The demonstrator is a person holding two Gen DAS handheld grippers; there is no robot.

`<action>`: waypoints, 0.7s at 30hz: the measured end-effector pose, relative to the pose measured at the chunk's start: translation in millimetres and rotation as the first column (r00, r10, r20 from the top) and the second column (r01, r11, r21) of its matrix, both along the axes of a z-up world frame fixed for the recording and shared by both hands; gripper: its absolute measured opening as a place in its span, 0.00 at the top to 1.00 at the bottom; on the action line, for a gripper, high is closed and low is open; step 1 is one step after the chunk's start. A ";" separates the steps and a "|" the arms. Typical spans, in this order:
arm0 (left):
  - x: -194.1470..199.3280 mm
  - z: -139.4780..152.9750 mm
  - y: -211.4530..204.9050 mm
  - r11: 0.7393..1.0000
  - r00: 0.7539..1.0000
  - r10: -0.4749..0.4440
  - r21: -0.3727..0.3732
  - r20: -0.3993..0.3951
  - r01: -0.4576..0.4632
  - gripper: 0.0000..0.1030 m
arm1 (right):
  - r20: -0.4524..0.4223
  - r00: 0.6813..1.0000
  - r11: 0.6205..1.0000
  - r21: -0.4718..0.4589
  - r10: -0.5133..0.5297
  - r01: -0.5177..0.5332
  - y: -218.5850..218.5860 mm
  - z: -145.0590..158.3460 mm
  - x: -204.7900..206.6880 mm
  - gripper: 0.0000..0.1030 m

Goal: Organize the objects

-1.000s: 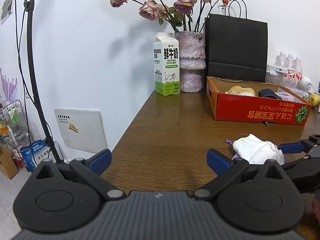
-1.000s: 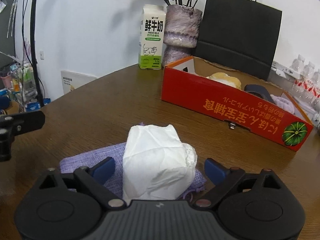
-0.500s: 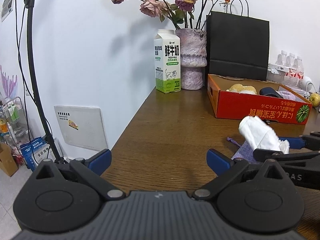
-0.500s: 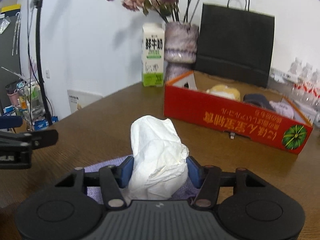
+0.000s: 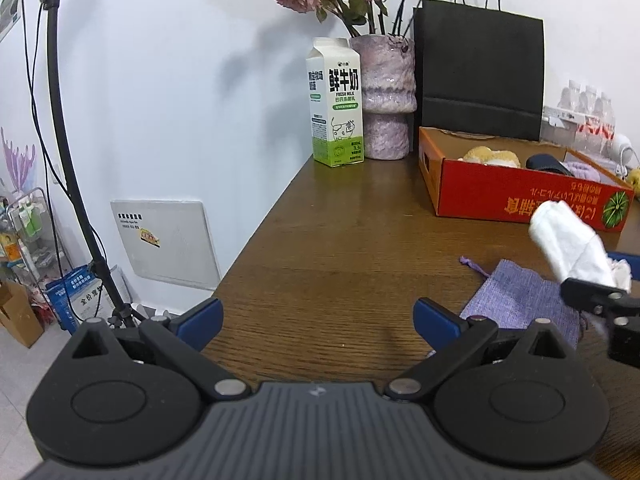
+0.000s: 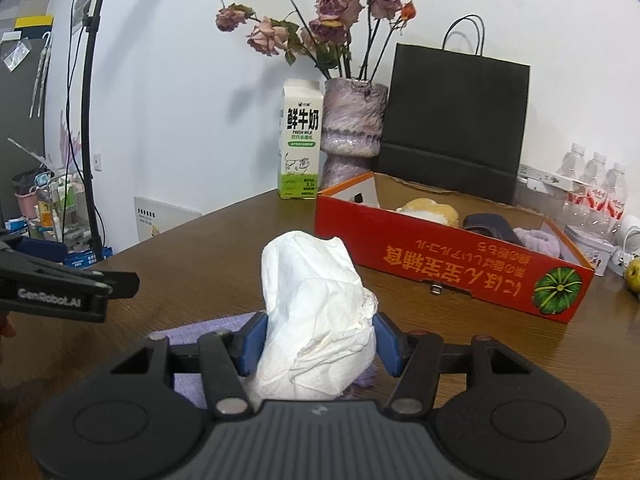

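We've got crumpled white tissue wad clamped in right gripper, jaws just closed, lifted above flat lilac fabric pouch near surface's front edge. Left gripper jaws wide, empty.

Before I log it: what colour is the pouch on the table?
Lilac purple pouch, clearest in the left wrist view.

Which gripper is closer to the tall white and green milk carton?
Left. The left gripper sits open on the carton's side of the table; the right gripper, gripping white crumpled tissue, is farther away.
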State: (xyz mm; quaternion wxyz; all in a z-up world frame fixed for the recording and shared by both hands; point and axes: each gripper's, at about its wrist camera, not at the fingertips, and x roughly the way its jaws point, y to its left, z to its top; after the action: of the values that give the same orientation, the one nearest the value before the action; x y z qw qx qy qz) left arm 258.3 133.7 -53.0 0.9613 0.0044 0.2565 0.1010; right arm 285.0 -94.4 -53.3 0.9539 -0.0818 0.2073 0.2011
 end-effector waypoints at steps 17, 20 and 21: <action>41.7 -4.2 -77.5 0.940 0.918 -0.341 -0.053 -0.203 0.338 0.00 | 0.027 0.996 0.995 0.052 -0.089 0.087 -73.4 3.5 -6.4 0.44; 52.3 -6.0 -82.2 0.921 0.889 -0.390 -0.107 -0.241 0.375 0.00 | 0.028 0.994 0.992 0.062 -0.109 0.107 -88.6 4.1 -4.7 0.44; 55.7 -6.7 -83.2 0.910 0.874 -0.414 -0.128 -0.254 0.394 0.00 | 0.028 0.993 0.992 0.063 -0.115 0.114 -93.4 4.3 -4.4 0.44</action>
State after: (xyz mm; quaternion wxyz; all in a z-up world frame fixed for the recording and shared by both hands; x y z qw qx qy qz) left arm 314.0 50.6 -59.7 0.9155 0.0372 0.3844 -0.1127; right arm 280.5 -187.8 -49.0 0.9691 -0.0435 0.1900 0.1510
